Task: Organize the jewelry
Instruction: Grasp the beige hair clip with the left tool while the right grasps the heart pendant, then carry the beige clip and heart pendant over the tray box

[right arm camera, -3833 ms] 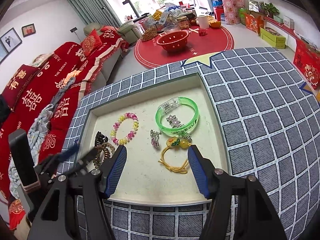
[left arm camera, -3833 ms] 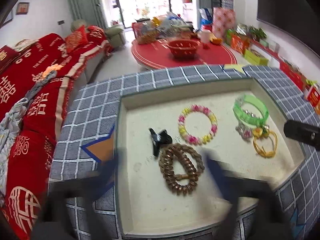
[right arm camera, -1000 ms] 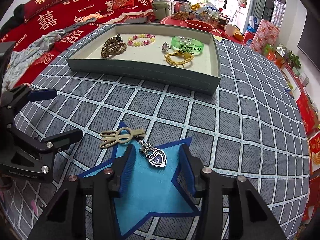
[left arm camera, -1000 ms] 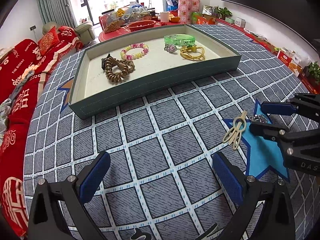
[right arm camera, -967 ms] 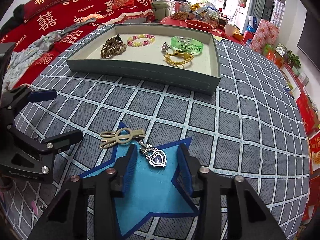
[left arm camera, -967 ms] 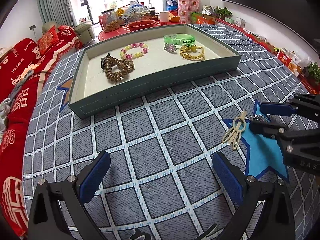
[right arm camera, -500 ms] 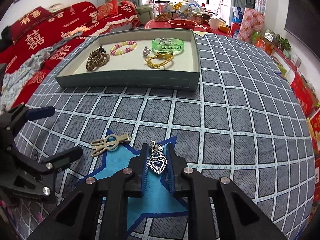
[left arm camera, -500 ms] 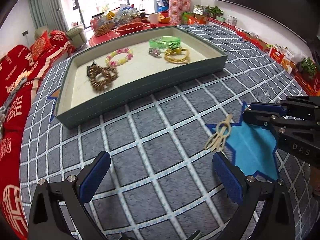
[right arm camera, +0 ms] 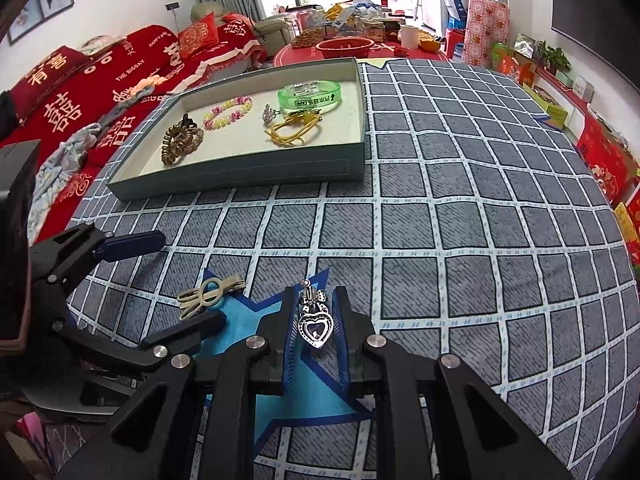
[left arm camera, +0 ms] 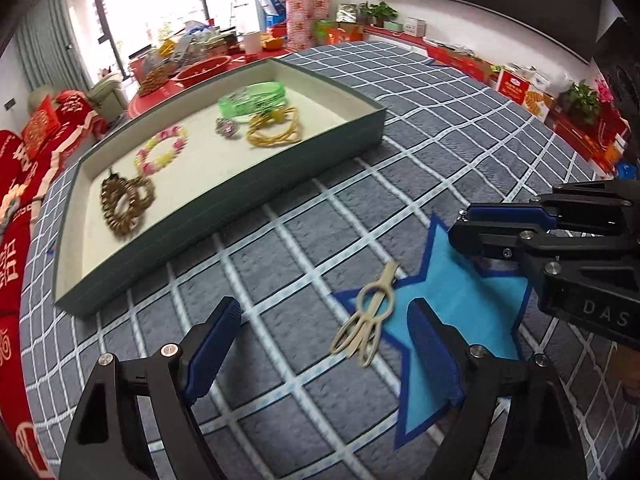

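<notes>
A silver heart pendant (right arm camera: 316, 326) with a blue stone sits pinched between the pads of my right gripper (right arm camera: 316, 320), over a blue star (right arm camera: 312, 400) on the checked cloth. A beige hair clip (left arm camera: 368, 320) lies on the cloth between the fingers of my left gripper (left arm camera: 324, 344). Those jaws are closing and stand wide, and neither pad touches the clip. The right gripper (left arm camera: 460, 226) shows at the right of the left wrist view, where the pendant is hidden. A teal tray (right arm camera: 240, 174) farther back holds a green bangle (right arm camera: 310, 96), bead bracelets and a yellow hair tie (right arm camera: 294, 132).
The grey checked tablecloth (right arm camera: 460, 240) stretches wide to the right of the tray. A red sofa (right arm camera: 80, 92) runs along the left. Behind the tray stands a round red table with a red bowl (right arm camera: 344, 46). Boxes and plants line the right wall.
My right gripper has closed on the heart pendant. My left gripper has moved in toward the hair clip, which now lies between its fingers, and its jaws have narrowed a little.
</notes>
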`<state>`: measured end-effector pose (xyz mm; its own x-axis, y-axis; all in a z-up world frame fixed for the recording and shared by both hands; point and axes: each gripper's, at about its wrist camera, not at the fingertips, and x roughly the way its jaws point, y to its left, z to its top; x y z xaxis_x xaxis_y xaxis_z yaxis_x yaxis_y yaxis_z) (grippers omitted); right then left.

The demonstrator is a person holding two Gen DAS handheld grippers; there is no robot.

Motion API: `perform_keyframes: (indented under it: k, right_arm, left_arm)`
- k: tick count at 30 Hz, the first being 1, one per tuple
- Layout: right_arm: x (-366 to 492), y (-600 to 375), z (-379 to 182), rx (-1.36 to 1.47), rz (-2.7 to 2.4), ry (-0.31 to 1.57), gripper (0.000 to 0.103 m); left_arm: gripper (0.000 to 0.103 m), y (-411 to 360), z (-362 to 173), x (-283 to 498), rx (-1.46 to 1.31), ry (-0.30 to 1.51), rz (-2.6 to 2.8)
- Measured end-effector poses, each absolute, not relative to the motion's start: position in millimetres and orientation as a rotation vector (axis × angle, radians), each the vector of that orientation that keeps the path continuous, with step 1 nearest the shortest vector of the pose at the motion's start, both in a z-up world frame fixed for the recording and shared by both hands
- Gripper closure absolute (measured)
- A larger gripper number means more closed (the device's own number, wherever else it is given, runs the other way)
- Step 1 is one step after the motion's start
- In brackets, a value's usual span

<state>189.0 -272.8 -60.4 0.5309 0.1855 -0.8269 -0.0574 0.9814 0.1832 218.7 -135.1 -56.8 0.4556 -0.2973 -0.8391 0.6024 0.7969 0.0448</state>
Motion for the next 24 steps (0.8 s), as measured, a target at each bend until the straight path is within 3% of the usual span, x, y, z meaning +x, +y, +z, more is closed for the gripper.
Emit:
perform_keyframes:
  k: [9,12,13,24]
  right_arm:
    - [184,-287,-55,0.186,0.121,0.993,0.085]
    - [183,-290,-53,0.2,0.115,0.988,0.085]
    - [182,-291,-53,0.205,0.112,0.987,0.085]
    - [175,-292,-44,0.231,0.113,0.976,0.085]
  left_arm:
    - [0.028,-149,-54,216,0.352,0.965,-0.641]
    - [0.051,-149,-51,214,0.355,0.962,-0.652]
    - [0.068,-148,-50,213,0.356,0.962,-0.654]
    - [0.071,-129,-44,207,0.253,0.952,-0.591]
